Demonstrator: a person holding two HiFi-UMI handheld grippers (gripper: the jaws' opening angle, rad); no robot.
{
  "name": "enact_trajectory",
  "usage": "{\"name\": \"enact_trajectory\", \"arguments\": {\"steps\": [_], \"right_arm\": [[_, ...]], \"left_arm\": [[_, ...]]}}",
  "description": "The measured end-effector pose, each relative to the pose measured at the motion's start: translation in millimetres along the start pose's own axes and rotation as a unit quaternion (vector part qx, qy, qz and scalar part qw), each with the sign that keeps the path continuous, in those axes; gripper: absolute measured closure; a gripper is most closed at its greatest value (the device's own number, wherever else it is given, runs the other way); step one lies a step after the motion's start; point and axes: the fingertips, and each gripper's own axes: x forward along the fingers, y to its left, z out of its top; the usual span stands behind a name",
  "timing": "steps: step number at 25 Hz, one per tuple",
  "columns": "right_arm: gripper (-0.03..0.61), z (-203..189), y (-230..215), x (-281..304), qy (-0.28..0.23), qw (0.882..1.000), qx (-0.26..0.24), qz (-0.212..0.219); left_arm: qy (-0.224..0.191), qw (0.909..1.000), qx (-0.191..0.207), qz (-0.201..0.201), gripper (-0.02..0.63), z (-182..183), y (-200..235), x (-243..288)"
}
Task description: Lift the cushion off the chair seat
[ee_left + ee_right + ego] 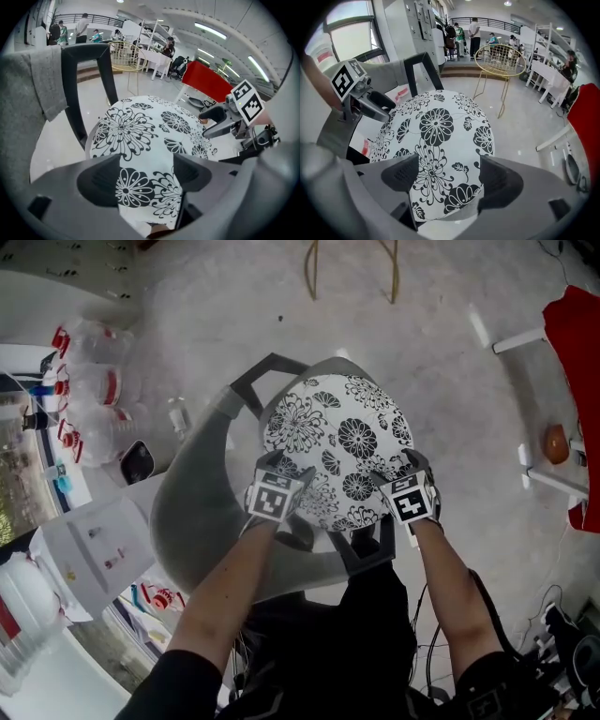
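The round flowered cushion lies flat on the seat of the grey chair and is not yet lifted. Over its near edge are the two grippers, the left gripper toward the left part and the right gripper toward the right. Both have their jaws wide apart, with the fabric showing between them (the pads grip nothing). As I judge it, only the approach is done. Closing on the edge and raising the cushion are still left.

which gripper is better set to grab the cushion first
Left gripper, slightly. Both stand open over the near edge of the cushion, but the fabric reaches deeper between the left's jaws; the right gripper straddles only the rim. Lifting probably needs both.
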Motion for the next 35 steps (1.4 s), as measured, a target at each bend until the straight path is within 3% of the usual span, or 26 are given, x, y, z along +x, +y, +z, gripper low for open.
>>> {"name": "enact_trajectory", "arguments": {"steps": [6, 15, 20, 27, 29, 35], "right_arm": [[0.183, -14, -10, 17, 0.013, 1.000, -0.001, -0.013], [0.184, -21, -13, 36, 0.010, 1.000, -0.005, -0.023], [0.187, -21, -12, 37, 0.011, 1.000, -0.007, -0.026], [0.227, -24, -7, 35, 0.012, 0.999, -0.001, -0.033], [0.252, -26, -4, 33, 0.015, 0.999, -0.003, -0.032], [0.374, -28, 10, 30, 0.023, 1.000, -0.010, -0.015]], "left_arm": [[0.004, 1.0000, -0.004, 0.007, 0.282, -18, 2, 20], [-0.012, 0.9994, -0.030, -0.016, 0.291, -26, -5, 39], [-0.007, 0.9990, -0.037, -0.022, 0.349, -30, -14, 41], [0.005, 0.9990, -0.039, -0.020, 0.497, -35, -30, 41], [0.008, 0.9987, -0.045, -0.024, 0.561, -38, -34, 40], [0.007, 0.9980, -0.054, -0.031, 0.603, -41, -40, 33]]}}
